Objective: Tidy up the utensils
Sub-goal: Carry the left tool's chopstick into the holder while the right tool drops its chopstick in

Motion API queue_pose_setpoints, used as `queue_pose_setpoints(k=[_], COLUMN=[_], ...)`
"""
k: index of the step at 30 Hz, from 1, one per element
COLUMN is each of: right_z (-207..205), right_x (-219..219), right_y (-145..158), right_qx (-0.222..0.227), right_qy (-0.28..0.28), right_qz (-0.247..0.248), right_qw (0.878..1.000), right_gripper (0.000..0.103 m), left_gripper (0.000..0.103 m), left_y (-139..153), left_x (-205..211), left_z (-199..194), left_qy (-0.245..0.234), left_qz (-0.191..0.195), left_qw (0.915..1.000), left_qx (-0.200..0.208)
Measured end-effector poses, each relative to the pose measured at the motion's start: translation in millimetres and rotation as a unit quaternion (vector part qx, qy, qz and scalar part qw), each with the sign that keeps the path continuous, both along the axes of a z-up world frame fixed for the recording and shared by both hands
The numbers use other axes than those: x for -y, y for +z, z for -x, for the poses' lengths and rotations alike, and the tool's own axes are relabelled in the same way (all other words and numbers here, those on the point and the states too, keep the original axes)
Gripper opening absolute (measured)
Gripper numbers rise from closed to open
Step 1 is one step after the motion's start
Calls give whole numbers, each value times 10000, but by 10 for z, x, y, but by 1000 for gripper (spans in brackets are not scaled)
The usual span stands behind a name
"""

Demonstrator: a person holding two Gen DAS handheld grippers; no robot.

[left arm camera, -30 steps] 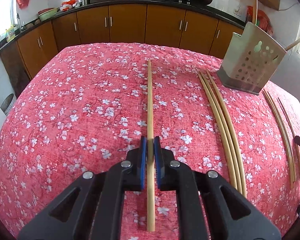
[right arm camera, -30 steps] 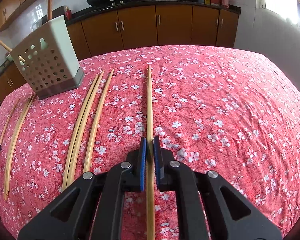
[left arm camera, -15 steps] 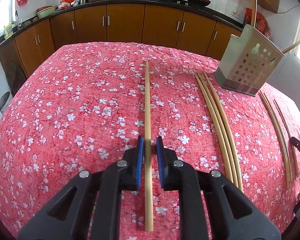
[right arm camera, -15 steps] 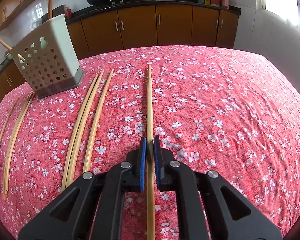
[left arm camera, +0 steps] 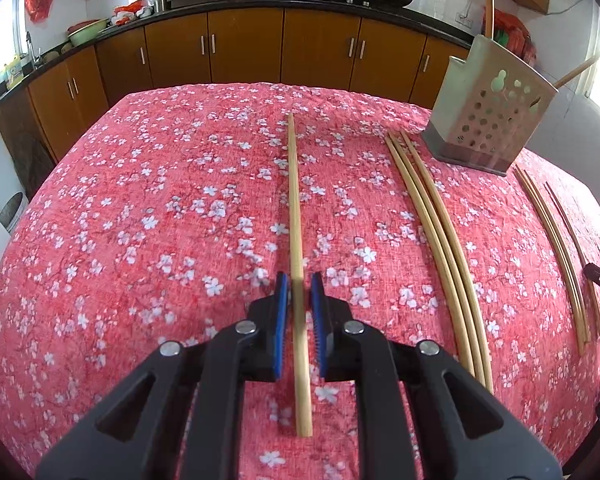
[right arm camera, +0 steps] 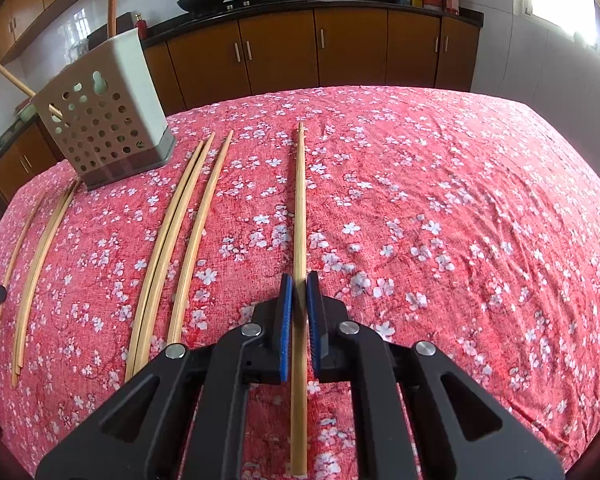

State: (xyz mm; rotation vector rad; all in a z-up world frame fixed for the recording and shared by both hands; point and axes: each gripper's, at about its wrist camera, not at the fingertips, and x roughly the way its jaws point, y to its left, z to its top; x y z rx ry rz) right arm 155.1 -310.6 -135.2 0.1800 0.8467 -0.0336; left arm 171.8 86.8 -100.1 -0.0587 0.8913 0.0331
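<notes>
A single wooden chopstick lies on the red floral tablecloth between the pads of my left gripper; the jaws stand slightly apart with a small gap on each side. My right gripper is shut on another chopstick that rests along the cloth. A perforated grey utensil holder stands at the back with a few sticks in it; it also shows in the right wrist view.
Three loose chopsticks lie beside the holder, also in the right wrist view. More chopsticks lie past the holder. Brown kitchen cabinets stand behind the table. The table edges curve away on all sides.
My left gripper's jaws have opened slightly off the chopstick, and the gripper has drawn back a little. The right gripper has stayed shut on its chopstick and has not moved.
</notes>
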Motion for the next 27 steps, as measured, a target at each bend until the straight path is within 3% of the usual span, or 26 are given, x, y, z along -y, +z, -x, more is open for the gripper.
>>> queue_pose_setpoints(k=[6, 13, 20, 27], right_z=[43, 250, 397, 388], right_x=[66, 214, 258, 224], right_y=[104, 565, 1028, 1150], right_qx=[110, 827, 1645, 1867], right_qy=[-81, -214, -280, -233], right_qz=[-167, -261, -334, -264], right_qw=[9998, 9960, 9854, 9818], right_gripper=[8, 8, 8, 8], left_gripper=[8, 8, 8, 8], left_y=[60, 483, 1073, 1374], left_x=[-18, 8, 48, 80], left_z=[7, 146, 267, 242], left_qy=[14, -20, -84, -128], left_qz=[30, 32, 297, 561], left_qw=[10000, 9980, 9878, 9805], left_qx=[-16, 626, 1523, 1880])
